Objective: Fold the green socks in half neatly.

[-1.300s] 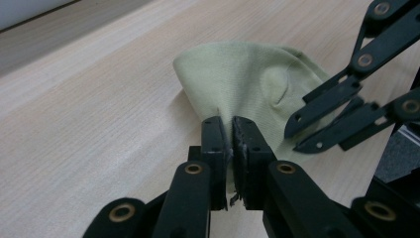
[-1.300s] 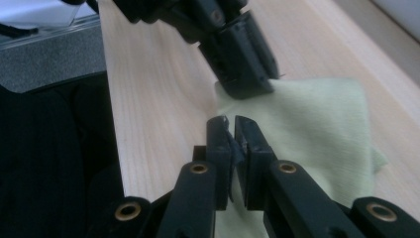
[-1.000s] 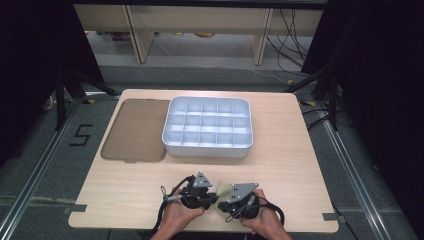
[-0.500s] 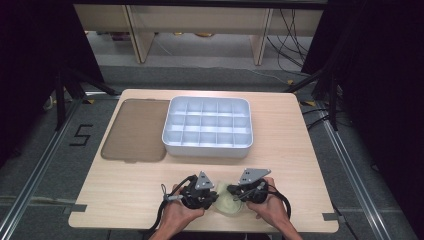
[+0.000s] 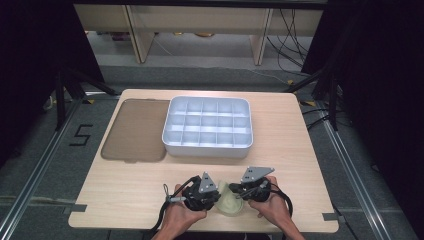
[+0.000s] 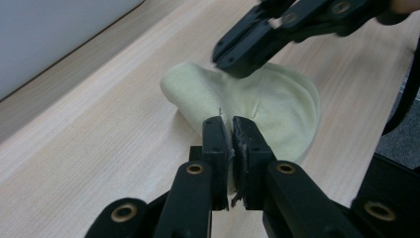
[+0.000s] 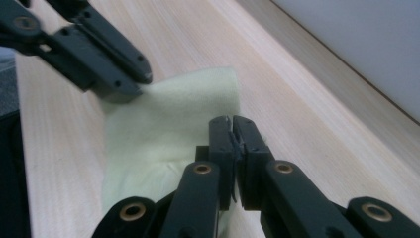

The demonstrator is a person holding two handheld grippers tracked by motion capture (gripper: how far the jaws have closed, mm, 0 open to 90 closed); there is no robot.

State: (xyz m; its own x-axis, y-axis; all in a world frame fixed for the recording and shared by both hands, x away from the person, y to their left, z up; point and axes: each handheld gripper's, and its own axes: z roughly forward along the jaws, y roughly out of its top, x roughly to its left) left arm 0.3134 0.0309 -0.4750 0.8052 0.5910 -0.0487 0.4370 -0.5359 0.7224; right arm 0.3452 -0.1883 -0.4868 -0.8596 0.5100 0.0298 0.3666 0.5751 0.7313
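Observation:
A pale yellow cloth (image 5: 231, 202) lies near the table's front edge, held between both hands. My left gripper (image 5: 216, 196) is shut on one edge of the cloth (image 6: 277, 104), which is pinched between its black jaws in the left gripper view. My right gripper (image 5: 235, 191) is shut on the opposite edge of the cloth (image 7: 168, 119). The left gripper view shows the right gripper (image 6: 233, 57) across the cloth, which is stretched and lifted a little between the two. In the right gripper view the left gripper (image 7: 138, 82) stands at the upper left.
A white compartmented tray (image 5: 208, 126) stands at the table's middle back, its cells looking bare. A flat brown lid (image 5: 135, 130) lies to its left. Light wooden table (image 5: 125, 185) spreads on both sides of the hands. Black cables trail from both grippers.
My right gripper has moved to the right and slightly up, away from the left, spreading the cloth between them. The left hand has stayed in place.

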